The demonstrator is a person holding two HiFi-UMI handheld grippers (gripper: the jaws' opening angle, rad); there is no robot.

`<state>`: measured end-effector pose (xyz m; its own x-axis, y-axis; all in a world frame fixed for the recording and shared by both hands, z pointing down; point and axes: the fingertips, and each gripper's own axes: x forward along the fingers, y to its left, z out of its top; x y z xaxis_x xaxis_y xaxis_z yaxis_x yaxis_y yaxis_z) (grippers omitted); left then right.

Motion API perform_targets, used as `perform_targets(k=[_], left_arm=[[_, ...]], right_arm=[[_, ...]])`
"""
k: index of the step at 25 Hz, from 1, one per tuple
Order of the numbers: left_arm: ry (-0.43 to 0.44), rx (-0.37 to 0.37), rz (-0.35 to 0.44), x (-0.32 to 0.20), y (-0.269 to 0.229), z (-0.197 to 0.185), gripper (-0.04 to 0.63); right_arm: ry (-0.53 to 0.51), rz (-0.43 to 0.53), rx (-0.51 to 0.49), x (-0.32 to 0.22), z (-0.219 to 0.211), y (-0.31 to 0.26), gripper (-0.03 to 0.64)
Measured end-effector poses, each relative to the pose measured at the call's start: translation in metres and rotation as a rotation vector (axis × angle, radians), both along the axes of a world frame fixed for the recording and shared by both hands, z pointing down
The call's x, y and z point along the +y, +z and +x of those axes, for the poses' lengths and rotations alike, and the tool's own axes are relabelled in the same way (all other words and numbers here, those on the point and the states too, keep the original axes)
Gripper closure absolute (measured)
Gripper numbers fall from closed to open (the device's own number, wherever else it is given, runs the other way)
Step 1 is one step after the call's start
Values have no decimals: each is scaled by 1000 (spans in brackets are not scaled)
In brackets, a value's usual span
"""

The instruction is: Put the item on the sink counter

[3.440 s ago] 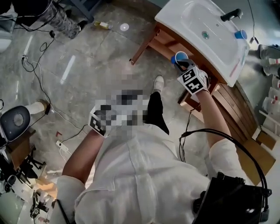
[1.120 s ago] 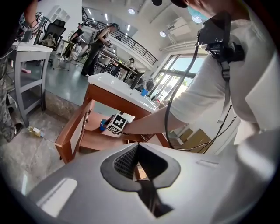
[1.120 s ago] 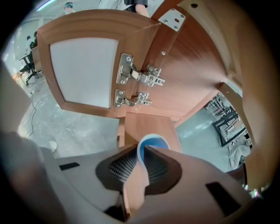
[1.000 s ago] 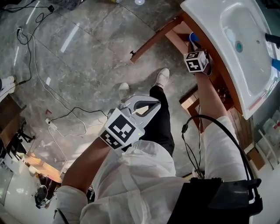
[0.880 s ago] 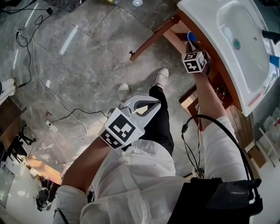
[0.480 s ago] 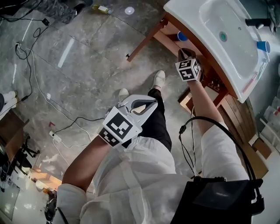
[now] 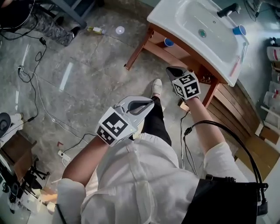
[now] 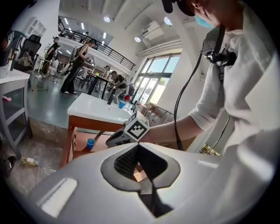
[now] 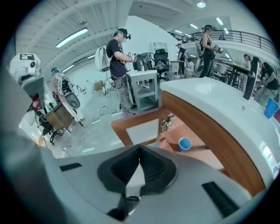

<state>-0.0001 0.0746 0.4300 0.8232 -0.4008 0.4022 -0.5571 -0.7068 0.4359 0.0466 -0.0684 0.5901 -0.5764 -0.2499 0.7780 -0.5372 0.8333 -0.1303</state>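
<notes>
Under the head view, a person in a white shirt (image 7: 140,175) stood on a grey stone floor (image 7: 78,83) in front of a wooden sink desk (image 7: 164,19) with a white basin top. The blue cup (image 7: 168,42) stood upright on the wooden shelf (image 7: 175,49) beneath that top, not on the top itself. A second blue cup (image 7: 239,30) sat on the white top's far corner, near the black tap (image 7: 229,9). The right gripper (image 7: 171,70) was held in the air near the desk's front edge, apart from the blue cup. The left gripper (image 7: 146,105) was held in front of the person's body, well away from the desk. A small bottle (image 7: 95,29) lay on the floor beyond the desk's leg.

In the left gripper view, the left gripper (image 8: 138,146) had its jaws pressed together with nothing between them. Past them, the right gripper (image 8: 116,139) was in the air in front of the sink desk (image 8: 94,109), and the blue cup (image 8: 90,142) showed on the shelf to its left.

In the right gripper view, the right gripper (image 9: 140,148) had just been closing, and its jaws met at the tips around nothing. Beyond them, the blue cup (image 9: 184,143) stood open side up on the shelf (image 9: 173,141), under the sink desk's (image 9: 205,98) white rim and clear of the gripper.
</notes>
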Motion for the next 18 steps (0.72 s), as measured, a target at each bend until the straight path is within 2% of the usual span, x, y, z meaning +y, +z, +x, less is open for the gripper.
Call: perform_targets(k=[4, 10, 14, 18], left_arm=[[44, 16, 1, 15, -22, -4, 591], [29, 28, 19, 24, -50, -20, 591], [15, 31, 7, 35, -60, -23, 591], [38, 8, 3, 37, -71, -16, 590]], right_arm=[[14, 3, -69, 43, -5, -57, 612], [101, 57, -147, 89, 7, -136, 612], [159, 79, -186, 119, 22, -172, 612], [202, 98, -212, 133, 40, -201, 612]])
